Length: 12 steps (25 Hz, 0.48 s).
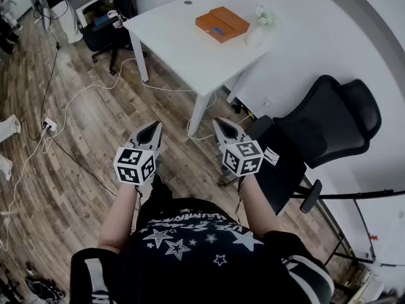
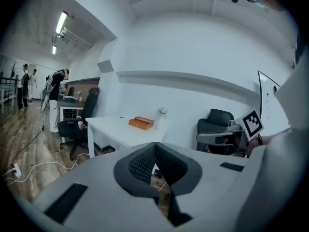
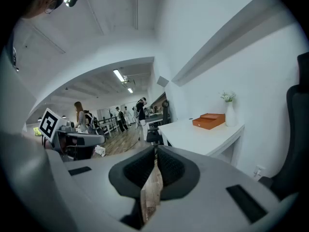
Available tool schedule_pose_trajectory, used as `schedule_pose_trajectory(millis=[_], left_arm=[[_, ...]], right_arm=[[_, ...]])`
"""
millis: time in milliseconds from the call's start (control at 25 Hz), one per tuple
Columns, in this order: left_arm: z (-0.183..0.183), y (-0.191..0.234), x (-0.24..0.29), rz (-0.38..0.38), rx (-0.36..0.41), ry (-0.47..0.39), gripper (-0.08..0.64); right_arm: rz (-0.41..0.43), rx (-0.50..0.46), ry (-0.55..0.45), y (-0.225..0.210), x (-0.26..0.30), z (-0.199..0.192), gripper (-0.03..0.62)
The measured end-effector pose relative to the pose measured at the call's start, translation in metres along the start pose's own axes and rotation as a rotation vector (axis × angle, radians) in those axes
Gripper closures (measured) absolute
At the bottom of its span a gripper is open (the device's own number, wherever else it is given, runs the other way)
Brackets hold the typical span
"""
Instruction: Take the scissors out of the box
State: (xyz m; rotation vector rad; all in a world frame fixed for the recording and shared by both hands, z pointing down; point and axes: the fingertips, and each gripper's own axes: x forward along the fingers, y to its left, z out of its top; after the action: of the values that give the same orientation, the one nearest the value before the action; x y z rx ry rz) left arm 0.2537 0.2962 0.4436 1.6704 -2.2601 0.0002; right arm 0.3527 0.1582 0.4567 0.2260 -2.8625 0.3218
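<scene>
Fingers (image 2: 140, 164) of the left gripper (image 1: 155, 129) are clenched tip to tip, with nothing between them. The right gripper (image 1: 219, 124) is clenched the same way, its fingers (image 3: 170, 167) pressed together and empty. The 2 grippers are held side by side in front of the person, above the wood floor (image 1: 76, 170). They point toward a white surface (image 1: 183, 43) well ahead of them. On that surface lies an orange box (image 1: 221, 23), near its far edge and close to the wall. A white vase (image 1: 255, 34) with pale flowers stands just beside the box, on its right in the head view. No view shows the scissors. Neither gripper is near the box. A black chair (image 1: 319, 128) stands to the right of the right gripper, against the wall. A white cable (image 1: 82, 91) trails over the floor to the left of the surface.
</scene>
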Motion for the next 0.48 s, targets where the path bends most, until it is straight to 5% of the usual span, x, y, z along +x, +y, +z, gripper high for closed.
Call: schedule_pose_trajectory(millis=[480], left_arm=[[-0.016, 0.005, -0.002, -0.043, -0.045, 0.039, 0.543]], right_arm=[[-0.037, 0.023, 0.033, 0.004, 0.001, -0.016, 0.54]])
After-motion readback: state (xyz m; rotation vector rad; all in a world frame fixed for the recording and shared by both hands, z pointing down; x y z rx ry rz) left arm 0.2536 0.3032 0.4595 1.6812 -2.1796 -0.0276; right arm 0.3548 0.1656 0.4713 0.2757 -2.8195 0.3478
